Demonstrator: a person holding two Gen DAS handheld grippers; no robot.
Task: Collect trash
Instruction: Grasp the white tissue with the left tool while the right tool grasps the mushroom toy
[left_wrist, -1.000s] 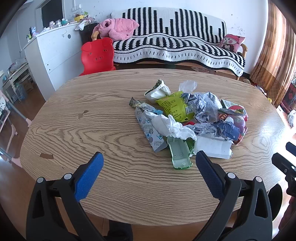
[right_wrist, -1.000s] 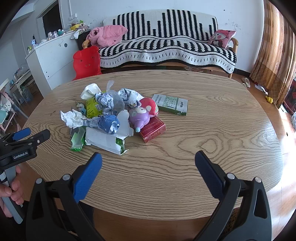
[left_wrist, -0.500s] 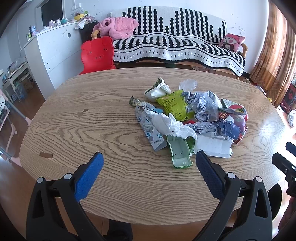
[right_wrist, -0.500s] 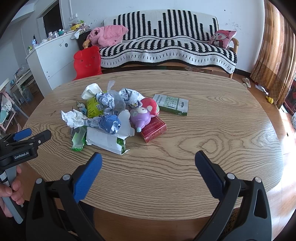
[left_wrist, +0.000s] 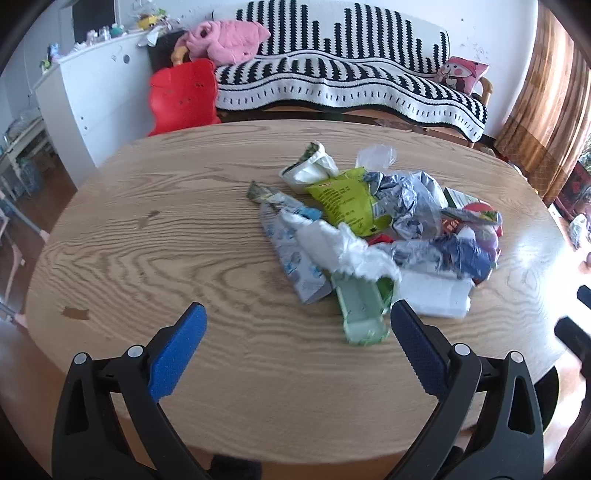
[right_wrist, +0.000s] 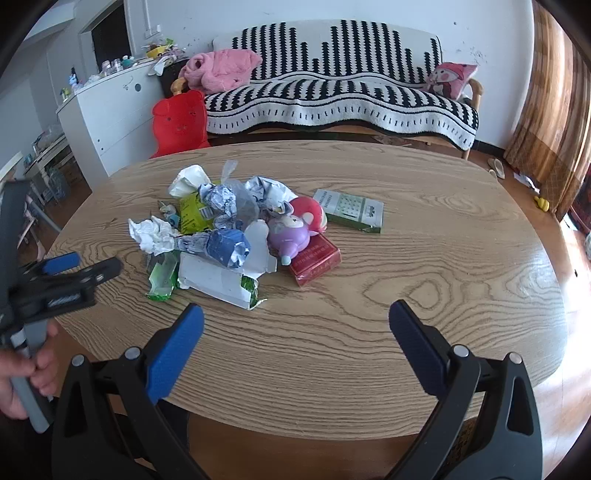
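Left gripper (left_wrist: 297, 332): jaws spread wide, holding nothing. Right gripper (right_wrist: 295, 328): jaws spread wide, holding nothing. The trash pile (left_wrist: 373, 232) lies on the wooden table (left_wrist: 155, 258), at 1 o'clock from the left gripper and 11 o'clock from the right gripper.

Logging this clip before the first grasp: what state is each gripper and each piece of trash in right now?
left hand-held gripper: open, empty, above the table.
right hand-held gripper: open, empty.
white tissue: crumpled, on the pile.
green tray: lying open side up.
white carton: torn, flattened.
yellow-green packet: crumpled.
red box: lying flat, under the purple toy.
green-white box: flat, apart from the pile.
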